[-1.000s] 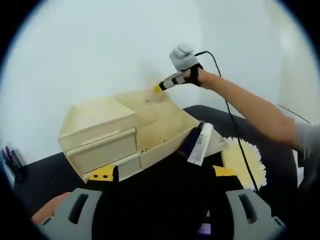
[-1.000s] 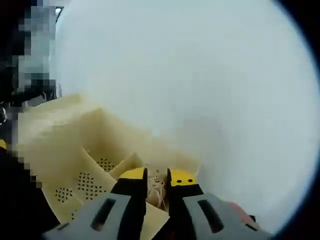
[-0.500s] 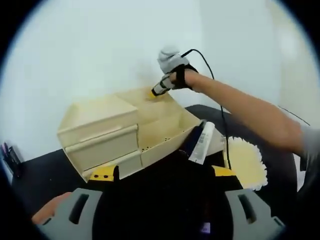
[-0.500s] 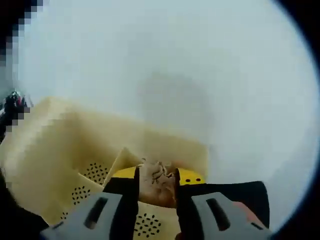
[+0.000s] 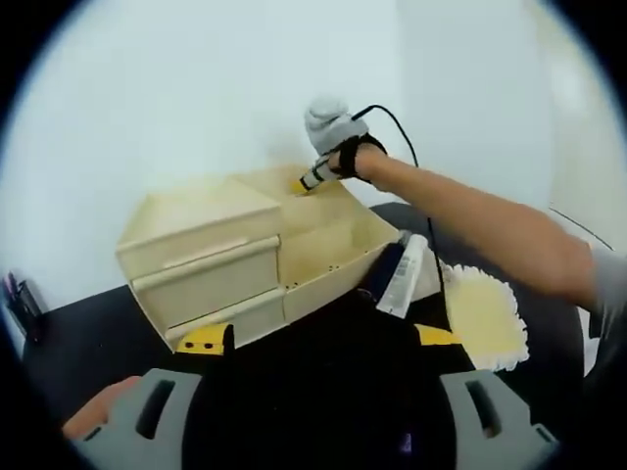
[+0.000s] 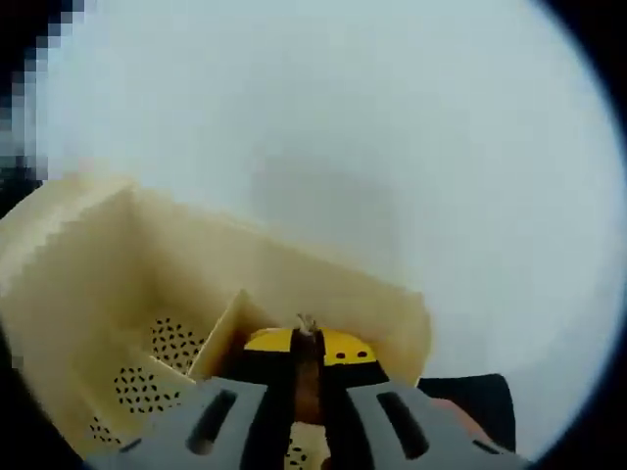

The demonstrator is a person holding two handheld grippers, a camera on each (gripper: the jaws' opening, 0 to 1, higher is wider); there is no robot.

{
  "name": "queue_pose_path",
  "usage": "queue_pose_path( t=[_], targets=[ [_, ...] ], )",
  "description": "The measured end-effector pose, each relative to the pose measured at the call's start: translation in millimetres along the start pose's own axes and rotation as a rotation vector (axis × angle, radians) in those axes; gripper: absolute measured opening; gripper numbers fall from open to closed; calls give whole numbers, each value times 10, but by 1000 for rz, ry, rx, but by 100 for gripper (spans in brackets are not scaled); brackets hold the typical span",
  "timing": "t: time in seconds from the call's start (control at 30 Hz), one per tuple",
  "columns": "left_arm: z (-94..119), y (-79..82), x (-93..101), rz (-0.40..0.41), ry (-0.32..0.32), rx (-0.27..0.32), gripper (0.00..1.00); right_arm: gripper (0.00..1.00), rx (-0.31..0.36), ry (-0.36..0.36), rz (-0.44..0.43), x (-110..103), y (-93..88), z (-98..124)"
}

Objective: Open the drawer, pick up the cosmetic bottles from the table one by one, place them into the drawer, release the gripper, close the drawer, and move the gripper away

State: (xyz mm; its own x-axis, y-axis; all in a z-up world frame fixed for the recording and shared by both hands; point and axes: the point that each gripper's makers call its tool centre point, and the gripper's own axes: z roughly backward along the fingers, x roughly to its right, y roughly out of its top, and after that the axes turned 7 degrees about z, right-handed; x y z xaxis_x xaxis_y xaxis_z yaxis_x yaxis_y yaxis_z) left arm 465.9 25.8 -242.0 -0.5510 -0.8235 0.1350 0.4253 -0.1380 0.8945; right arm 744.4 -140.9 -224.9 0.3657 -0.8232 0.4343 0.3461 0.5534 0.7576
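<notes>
Hovering over the organiser's (image 5: 245,255) far corner, the right gripper (image 5: 306,183) has jaws nearly pressed together on something thin, unidentifiable. Left gripper (image 5: 318,338) jaws spread, empty. Cosmetic bottles (image 5: 397,274) lie on the worktop (image 5: 88,333) right of the organiser; next move probably calls for fetching one.

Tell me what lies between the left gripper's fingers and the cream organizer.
In the left gripper view, only bare black table lies between the left gripper and the organizer; the tubes lean on its open tray further right.

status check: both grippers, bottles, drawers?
Right gripper over organizer back corner, jaws near-shut on something thin. Left gripper open, empty. Two bottles beside organizer. Drawers closed.
</notes>
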Motion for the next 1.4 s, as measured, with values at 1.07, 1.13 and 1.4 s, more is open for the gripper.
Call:
queue_pose_path(
  t=[1.07, 1.13, 1.4],
  targets=[
    [-6, -19, -80, 24, -4, -9, 66, 16, 348, 17, 443, -2, 172, 9],
    [1, -8, -85, 23, -4, -5, 66, 18, 357, 8, 426, 2, 181, 67],
    [34, 18, -52, 21, -10, 3, 66, 18, 457, 70, 273, -32, 374, 319]
  ],
)
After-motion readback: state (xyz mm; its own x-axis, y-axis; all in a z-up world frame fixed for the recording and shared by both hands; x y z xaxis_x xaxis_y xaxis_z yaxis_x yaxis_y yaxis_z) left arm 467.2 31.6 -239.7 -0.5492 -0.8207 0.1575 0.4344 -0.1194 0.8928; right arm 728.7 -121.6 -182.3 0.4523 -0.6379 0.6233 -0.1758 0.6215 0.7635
